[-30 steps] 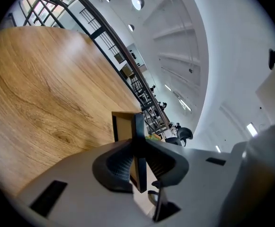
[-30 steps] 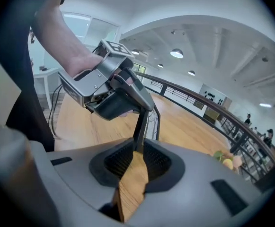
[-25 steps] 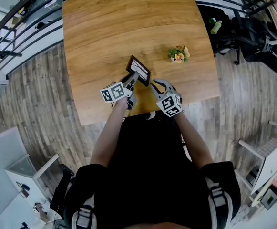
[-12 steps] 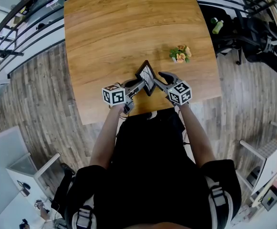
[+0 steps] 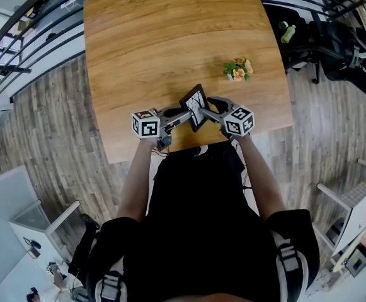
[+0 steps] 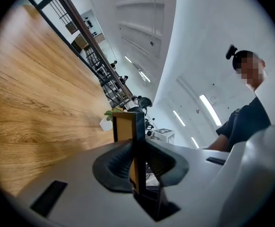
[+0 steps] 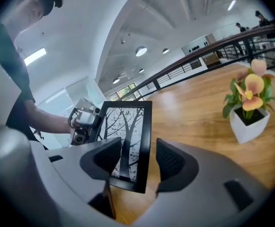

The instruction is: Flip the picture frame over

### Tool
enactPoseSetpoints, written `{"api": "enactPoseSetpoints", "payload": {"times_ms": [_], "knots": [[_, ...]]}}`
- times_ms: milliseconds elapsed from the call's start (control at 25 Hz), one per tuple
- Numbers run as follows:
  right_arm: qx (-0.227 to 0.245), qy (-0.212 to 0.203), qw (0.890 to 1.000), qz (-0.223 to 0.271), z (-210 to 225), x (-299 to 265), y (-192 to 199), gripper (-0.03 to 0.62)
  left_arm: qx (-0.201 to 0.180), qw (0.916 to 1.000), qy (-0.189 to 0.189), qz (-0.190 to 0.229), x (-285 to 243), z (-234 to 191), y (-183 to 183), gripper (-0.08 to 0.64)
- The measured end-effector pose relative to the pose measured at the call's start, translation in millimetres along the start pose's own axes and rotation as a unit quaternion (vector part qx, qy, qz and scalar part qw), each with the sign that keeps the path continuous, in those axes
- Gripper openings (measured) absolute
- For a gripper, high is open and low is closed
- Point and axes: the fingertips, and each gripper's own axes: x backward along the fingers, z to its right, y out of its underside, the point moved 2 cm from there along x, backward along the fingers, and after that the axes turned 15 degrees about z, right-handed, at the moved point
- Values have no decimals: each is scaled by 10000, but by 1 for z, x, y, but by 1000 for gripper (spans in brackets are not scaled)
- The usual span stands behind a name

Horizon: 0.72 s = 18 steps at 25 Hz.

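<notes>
Frame: picture frame (image 5: 194, 106) held on edge over the table's (image 5: 170, 30) 6 o'clock side.
Left gripper (image 6: 137, 162): clamped on its rim.
Right gripper (image 7: 139, 160): jaws just opening, straddling the frame without pressing.
Progress: seemingly half-flipped; turning and laying down remain.

Picture frame (image 5: 194, 106) over counter's (image 5: 170, 36) near edge, just before the person (image 5: 195, 231); flower pot (image 5: 237, 70) on counter, behind and right of it.
</notes>
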Motion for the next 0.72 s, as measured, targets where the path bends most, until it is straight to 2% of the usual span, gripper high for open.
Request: {"api": "enactPoseSetpoints", "payload": {"times_ms": [160, 280, 520, 720], "knots": [[-678, -437, 9966, 191, -8, 1, -2, 245, 228, 9990, 387, -37, 6, 8, -6, 94], [-912, -679, 9934, 120, -12, 1, 1, 211, 287, 9983, 493, -130, 8, 8, -4, 94], [-1090, -664, 9918, 63, -14, 7, 3, 162, 298, 9986, 395, -161, 12, 8, 0, 94], [-1289, -578, 9899, 155, -6, 13, 2, 101, 155, 9997, 131, -118, 15, -5, -1, 85]]}}
